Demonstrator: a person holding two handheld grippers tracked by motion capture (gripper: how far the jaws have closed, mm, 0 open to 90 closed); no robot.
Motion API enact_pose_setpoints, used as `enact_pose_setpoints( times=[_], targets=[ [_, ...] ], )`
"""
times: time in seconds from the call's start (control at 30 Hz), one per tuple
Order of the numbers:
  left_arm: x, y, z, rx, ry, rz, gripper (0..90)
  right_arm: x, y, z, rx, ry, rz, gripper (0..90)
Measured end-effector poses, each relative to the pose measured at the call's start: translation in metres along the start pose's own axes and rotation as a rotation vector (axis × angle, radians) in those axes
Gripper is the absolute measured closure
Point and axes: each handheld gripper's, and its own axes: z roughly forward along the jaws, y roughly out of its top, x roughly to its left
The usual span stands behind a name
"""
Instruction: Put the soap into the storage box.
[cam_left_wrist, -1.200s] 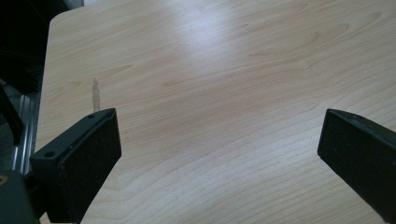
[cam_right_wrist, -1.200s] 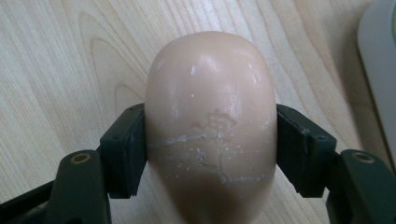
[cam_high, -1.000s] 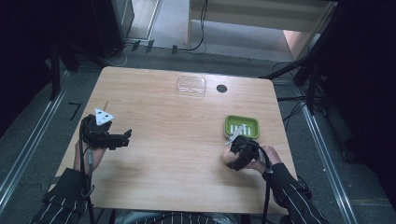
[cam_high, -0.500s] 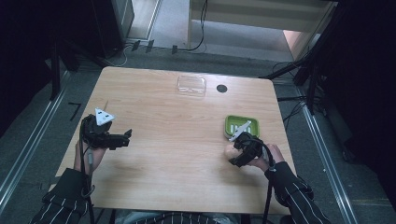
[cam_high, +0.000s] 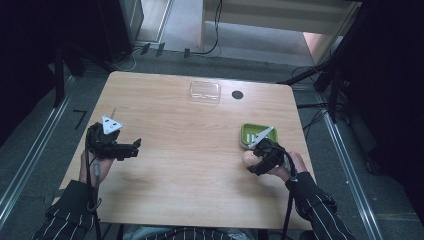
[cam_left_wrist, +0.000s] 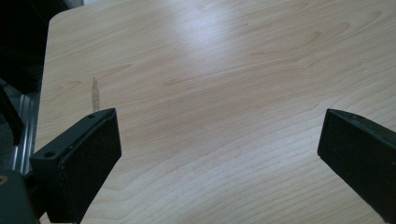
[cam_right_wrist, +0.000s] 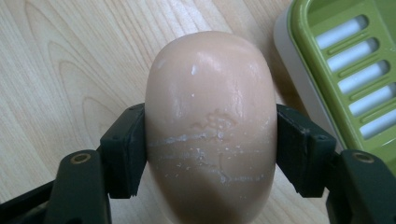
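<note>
A pale peach bar of soap (cam_right_wrist: 209, 126) sits clamped between the two black jaws of my right gripper (cam_right_wrist: 210, 149), just above the wooden table (cam_high: 190, 150). From above, the soap (cam_high: 248, 158) shows at the tip of the right gripper (cam_high: 256, 161), just below-left of a green slotted soap dish (cam_high: 257, 135). The dish (cam_right_wrist: 345, 70) lies to the upper right in the right gripper view. My left gripper (cam_high: 131, 148) hovers at the table's left side, open, with bare wood between its jaws (cam_left_wrist: 219, 154).
A clear plastic lid or tray (cam_high: 205, 92) lies at the far middle of the table, with a small black round object (cam_high: 237, 94) beside it. Cables trail from both grippers. Dark floor and metal rails surround the table.
The right gripper with the soap has shifted slightly, staying just beside the green dish. The left gripper has kept still.
</note>
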Motion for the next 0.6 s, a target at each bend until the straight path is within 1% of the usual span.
enact_pose_setpoints(
  times=[0.17, 0.23, 0.4, 0.57, 0.6],
  targets=[
    [0.0, 0.0, 0.0, -0.001, 0.001, -0.001, 0.1, -0.002, 0.0, -0.002, -0.001, -0.006, 0.011, 33.5],
    [0.0, 0.0, 0.0, -0.004, 0.001, -0.001, 0.1, -0.004, 0.001, -0.002, -0.003, -0.013, 0.001, 33.5],
    [0.0, 0.0, 0.0, -0.001, 0.003, -0.005, 0.0, -0.011, 0.003, -0.003, -0.009, -0.019, 0.018, 33.5],
    [0.0, 0.0, 0.0, 0.001, 0.003, -0.002, 0.1, -0.014, 0.003, -0.005, -0.018, -0.03, 0.027, 33.5],
    [0.0, 0.0, 0.0, 0.001, 0.003, -0.002, 0.1, -0.014, 0.003, -0.006, -0.019, -0.026, 0.027, 33.5]
  ],
)
